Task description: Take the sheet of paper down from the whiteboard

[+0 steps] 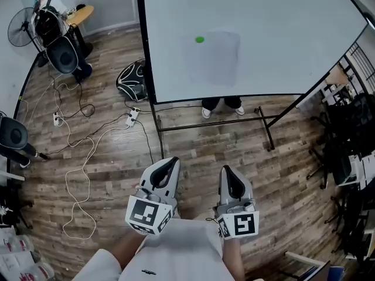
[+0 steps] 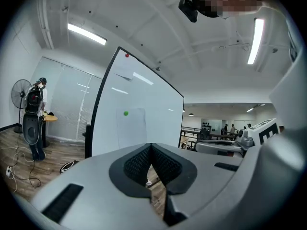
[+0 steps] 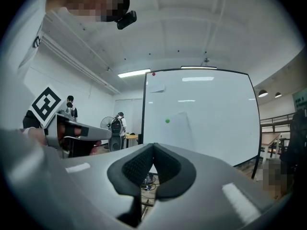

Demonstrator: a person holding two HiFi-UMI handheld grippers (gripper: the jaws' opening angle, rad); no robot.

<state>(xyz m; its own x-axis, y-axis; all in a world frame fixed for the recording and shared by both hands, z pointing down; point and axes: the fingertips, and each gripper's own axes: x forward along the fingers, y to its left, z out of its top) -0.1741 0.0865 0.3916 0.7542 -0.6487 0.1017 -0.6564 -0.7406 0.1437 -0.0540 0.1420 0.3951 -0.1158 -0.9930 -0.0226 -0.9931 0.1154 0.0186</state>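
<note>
While the sheet of paper (image 1: 218, 57) hangs on the whiteboard (image 1: 281, 22), pinned near its top left corner by a green magnet (image 1: 200, 39), the person stands well back from it. The left hand-held gripper (image 1: 170, 164) and right hand-held gripper (image 1: 228, 172) are both closed tight on nothing, side by side and aimed at the board, I'd guess simply carried that way for the approach.

Bright ceiling strip lights (image 2: 87, 34) streak glare across the whiteboard (image 2: 160, 121); fisheye edges bend.
</note>
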